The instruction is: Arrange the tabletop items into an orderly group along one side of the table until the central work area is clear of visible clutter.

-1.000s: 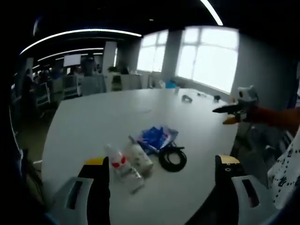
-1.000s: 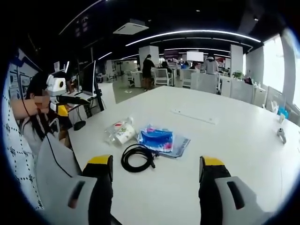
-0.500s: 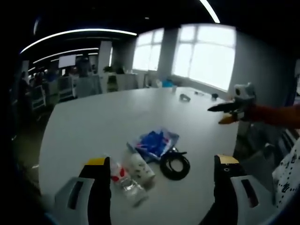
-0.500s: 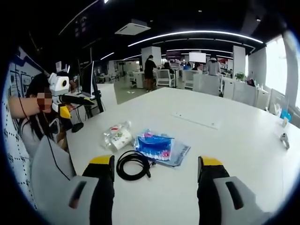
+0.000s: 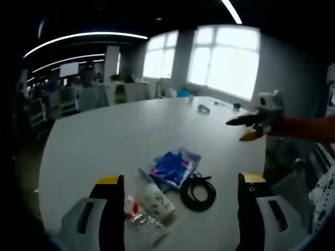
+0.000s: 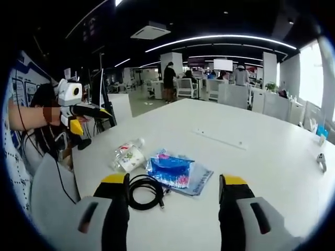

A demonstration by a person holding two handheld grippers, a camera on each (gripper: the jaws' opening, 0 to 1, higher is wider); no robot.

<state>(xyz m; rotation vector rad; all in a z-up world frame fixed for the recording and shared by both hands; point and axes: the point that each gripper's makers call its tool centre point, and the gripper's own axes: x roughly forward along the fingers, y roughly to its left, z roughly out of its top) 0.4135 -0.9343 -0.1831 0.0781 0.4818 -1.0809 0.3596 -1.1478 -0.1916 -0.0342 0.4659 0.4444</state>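
Above the near edge of the white table (image 5: 104,136), both tongs hover with their jaws spread wide and nothing between them. In the left gripper view the left tongs (image 5: 175,196) point down over a small cluster: a clear plastic-wrapped bottle (image 5: 149,201) lying on its side just by the left jaw, a blue packet (image 5: 170,164) beyond it, and a coiled black cable (image 5: 198,192) touching the packet's near corner. The right tongs (image 5: 246,127) enter that view from the right, held out level over the table's edge on an outstretched forearm in an orange-red sleeve (image 5: 309,128). In the right gripper view the right tongs (image 6: 172,201) look across the same cluster, with the cable (image 6: 144,191) nearest, the blue packet (image 6: 170,170) just behind it and the bottle (image 6: 126,155) to the left. The left tongs (image 6: 86,112) show at the far left, raised beside the table (image 6: 251,157). A small dark object (image 5: 203,109) lies well apart near the table's far side.
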